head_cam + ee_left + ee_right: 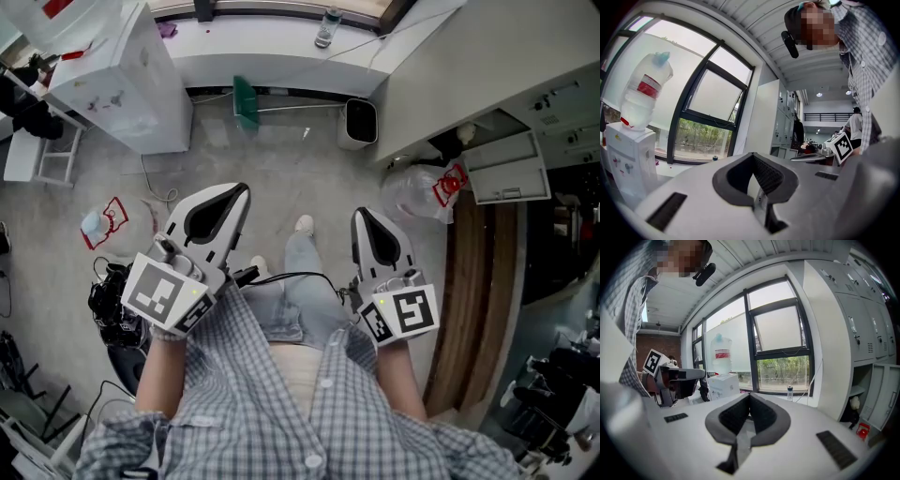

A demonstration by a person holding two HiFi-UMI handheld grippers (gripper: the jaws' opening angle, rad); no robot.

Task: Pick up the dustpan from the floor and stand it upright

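Both grippers are shut and empty. The left gripper has its pads together at the tip, and so has the right gripper. Neither is near the task's thing. A green thing that I take for the dustpan lies on the floor against the foot of the ledge, between the dispenser and the bin, well ahead of the person's feet.

The step in hand looks like the approach. To do it well, the person should probably step close, crouch, and open one gripper wide before it comes down. A thin pale rod seems to run from the green part toward the bin. If that is the handle, it is the likely place to clamp, near the pan end, so the pan swings less when lifted. The wall may crowd the jaws, so coming in from the open floor side seems safer.

Each hand holds its gripper at waist height with the elbow bent, pointing forward at the window. The right one is tipped slightly down, the left about level, and the two are well apart.
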